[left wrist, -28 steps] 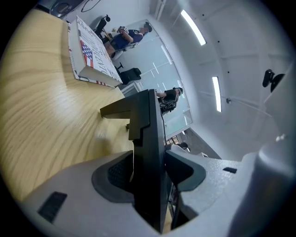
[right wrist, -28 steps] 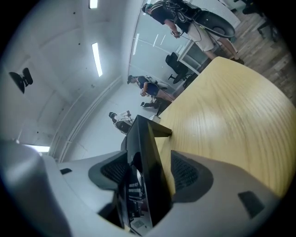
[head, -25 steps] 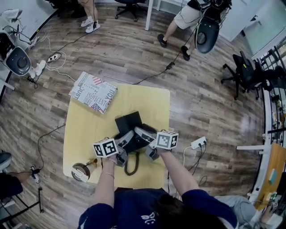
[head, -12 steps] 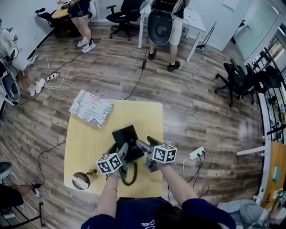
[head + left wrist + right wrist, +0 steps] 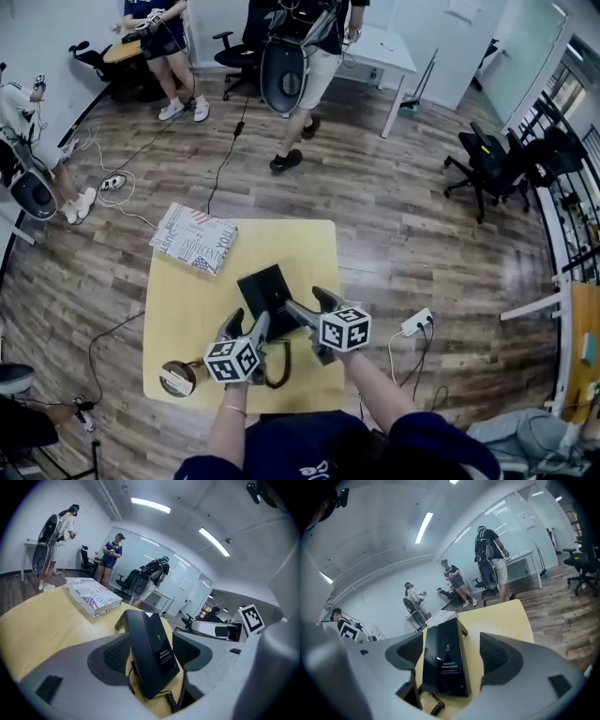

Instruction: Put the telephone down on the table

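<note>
The black telephone (image 5: 267,296) rests on the yellow table (image 5: 187,309), its coiled cord (image 5: 276,367) trailing toward me. My left gripper (image 5: 246,328) is just behind its near left side, jaws open. My right gripper (image 5: 312,307) is at its near right side, also open. In the left gripper view the telephone (image 5: 154,644) stands between the wide jaws of the left gripper (image 5: 151,660), with a gap on the right. The right gripper view shows the telephone (image 5: 444,660) inside the right gripper (image 5: 451,654), close to the left pad and clear of the right one.
A flag-printed book (image 5: 194,238) lies on the table's far left corner. A round roll (image 5: 176,378) sits at the near left edge. A power strip (image 5: 415,322) lies on the floor to the right. People and office chairs stand beyond the table.
Both grippers have spread their jaws and drawn back a little toward me. The telephone they were closed around now lies on the table.
</note>
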